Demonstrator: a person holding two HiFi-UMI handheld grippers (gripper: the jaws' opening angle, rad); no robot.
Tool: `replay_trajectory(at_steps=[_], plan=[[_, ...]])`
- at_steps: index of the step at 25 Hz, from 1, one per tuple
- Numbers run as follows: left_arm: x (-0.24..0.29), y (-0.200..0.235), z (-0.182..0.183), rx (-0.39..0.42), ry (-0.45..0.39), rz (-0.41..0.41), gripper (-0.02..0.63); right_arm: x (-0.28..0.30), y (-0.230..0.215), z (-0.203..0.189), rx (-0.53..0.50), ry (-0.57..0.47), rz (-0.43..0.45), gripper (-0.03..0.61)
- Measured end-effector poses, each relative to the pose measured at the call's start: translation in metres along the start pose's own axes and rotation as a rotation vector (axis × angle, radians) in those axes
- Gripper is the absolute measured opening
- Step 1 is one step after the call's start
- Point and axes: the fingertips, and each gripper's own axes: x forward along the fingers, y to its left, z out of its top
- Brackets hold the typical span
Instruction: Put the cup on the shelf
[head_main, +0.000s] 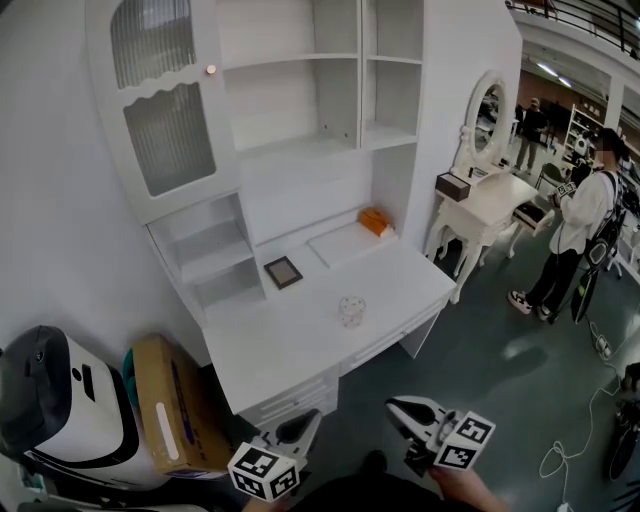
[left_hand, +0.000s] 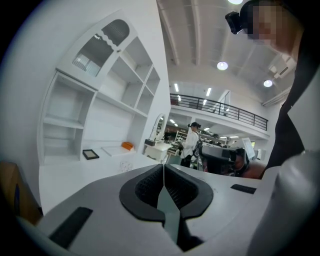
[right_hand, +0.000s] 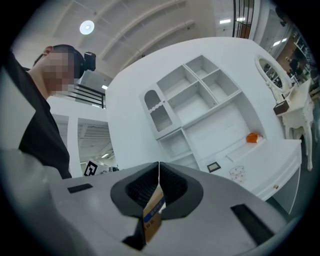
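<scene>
A small clear cup (head_main: 351, 310) with a faint pattern stands upright on the white desk (head_main: 300, 345), near its middle. It also shows small in the left gripper view as the cup (left_hand: 126, 166) and in the right gripper view as the cup (right_hand: 237, 173). The white shelf unit (head_main: 300, 145) rises behind the desk with bare open compartments. My left gripper (head_main: 303, 427) and right gripper (head_main: 402, 410) hover at the bottom edge, short of the desk's front and apart from the cup. Both are shut with nothing between the jaws, as seen on the left gripper (left_hand: 163, 165) and right gripper (right_hand: 159, 164).
A small dark picture frame (head_main: 283, 271), a flat white tray (head_main: 345, 242) and an orange object (head_main: 375, 221) lie at the desk's back. A cardboard box (head_main: 170, 405) and a black-and-white machine (head_main: 60, 400) stand left. A dressing table with mirror (head_main: 490, 200) and a person (head_main: 580, 220) are right.
</scene>
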Motion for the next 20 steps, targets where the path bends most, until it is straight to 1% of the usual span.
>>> replay_trajectory(at_steps=[4, 9, 12, 16, 20], plan=[[0.045, -0.004, 0.011, 0.004, -0.001, -0.014, 0.018, -0.009, -0.041, 0.022, -0.006, -0.013, -0.012, 0.017], [0.097, -0.012, 0.02, 0.003, 0.013, -0.031, 0.019, -0.024, -0.093, 0.037, 0.013, -0.013, -0.036, 0.017], [0.121, -0.012, 0.023, -0.002, 0.024, -0.019, 0.018, -0.028, -0.114, 0.044, 0.031, -0.01, -0.022, 0.017], [0.147, -0.011, 0.022, -0.027, 0.025, 0.009, 0.018, -0.032, -0.132, 0.039, 0.059, 0.043, 0.018, 0.017], [0.168, -0.006, 0.021, -0.052, 0.027, 0.02, 0.018, -0.029, -0.153, 0.035, 0.088, 0.084, 0.03, 0.017]])
